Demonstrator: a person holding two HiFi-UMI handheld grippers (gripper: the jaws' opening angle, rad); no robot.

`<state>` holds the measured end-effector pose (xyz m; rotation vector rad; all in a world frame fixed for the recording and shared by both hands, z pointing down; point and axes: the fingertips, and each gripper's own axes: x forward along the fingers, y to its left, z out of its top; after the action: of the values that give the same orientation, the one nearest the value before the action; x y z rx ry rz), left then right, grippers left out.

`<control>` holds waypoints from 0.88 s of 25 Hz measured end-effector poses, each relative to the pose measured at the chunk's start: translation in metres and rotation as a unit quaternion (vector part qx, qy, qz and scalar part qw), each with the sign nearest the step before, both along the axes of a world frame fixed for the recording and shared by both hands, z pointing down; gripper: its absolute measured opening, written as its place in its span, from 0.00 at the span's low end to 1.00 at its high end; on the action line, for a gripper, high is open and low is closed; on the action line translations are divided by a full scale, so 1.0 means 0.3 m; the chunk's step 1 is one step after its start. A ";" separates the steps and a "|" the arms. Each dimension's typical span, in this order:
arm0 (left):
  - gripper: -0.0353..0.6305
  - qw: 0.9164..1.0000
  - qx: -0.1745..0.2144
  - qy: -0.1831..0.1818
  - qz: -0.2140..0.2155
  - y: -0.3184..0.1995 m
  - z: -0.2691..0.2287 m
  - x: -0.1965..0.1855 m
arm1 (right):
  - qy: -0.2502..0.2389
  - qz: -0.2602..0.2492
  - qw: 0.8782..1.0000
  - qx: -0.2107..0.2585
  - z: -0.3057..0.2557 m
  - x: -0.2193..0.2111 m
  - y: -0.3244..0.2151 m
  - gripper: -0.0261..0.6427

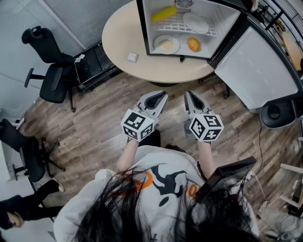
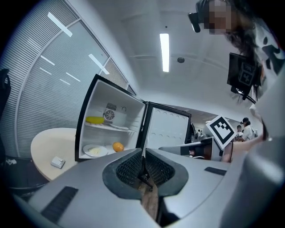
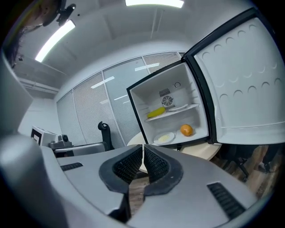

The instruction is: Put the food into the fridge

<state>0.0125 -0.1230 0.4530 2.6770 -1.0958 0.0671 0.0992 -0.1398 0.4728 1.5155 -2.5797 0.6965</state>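
Setting: office room.
- Black swivel chair on a star base, far left.
- Second black chair, near left.
- Third black chair, right.
- Slatted blinds covering a full glazed wall.
- Strip light set in a plain white ceiling.
- Wood-plank floor.
- Round beige bench carrying a small white fridge, door open.

We see a round table carrying the open fridge and a small white box. On the fridge's shelf lie a banana and a white plate. On its bottom sit a plate of food and an orange. Office chairs stand on the wood floor.
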 end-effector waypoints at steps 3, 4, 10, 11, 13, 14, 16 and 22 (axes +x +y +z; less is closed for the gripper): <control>0.08 1.000 -0.001 -0.005 -0.014 0.074 0.001 0.024 | -0.004 -0.011 1.000 0.002 -0.006 0.027 0.057 0.08; 0.08 1.000 -0.002 -0.006 -0.019 0.096 0.003 0.028 | -0.005 -0.016 1.000 0.003 -0.006 0.031 0.074 0.08; 0.08 0.999 -0.005 -0.017 -0.043 0.209 0.015 0.038 | -0.013 -0.047 0.999 0.003 0.000 0.020 0.175 0.08; 0.08 0.999 -0.006 -0.018 -0.044 0.223 0.019 0.041 | -0.012 -0.052 0.999 0.003 0.004 0.018 0.190 0.08; 0.08 0.999 -0.007 -0.020 -0.047 0.251 0.027 0.047 | -0.010 -0.061 0.998 0.002 0.014 0.015 0.218 0.08; 0.08 0.999 -0.007 -0.020 -0.049 0.263 0.029 0.049 | -0.009 -0.065 0.998 0.002 0.018 0.014 0.232 0.08; 0.08 0.998 -0.006 -0.020 -0.052 0.284 0.025 0.054 | -0.007 -0.071 0.997 0.002 0.019 0.014 0.257 0.08; 0.08 0.998 0.003 -0.021 -0.057 0.331 0.005 0.087 | -0.001 -0.093 0.996 0.006 0.007 0.029 0.306 0.08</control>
<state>0.0388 -0.0236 0.4546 2.6232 -1.2608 0.1012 0.1079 -0.0481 0.4749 1.2556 -2.6865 0.6629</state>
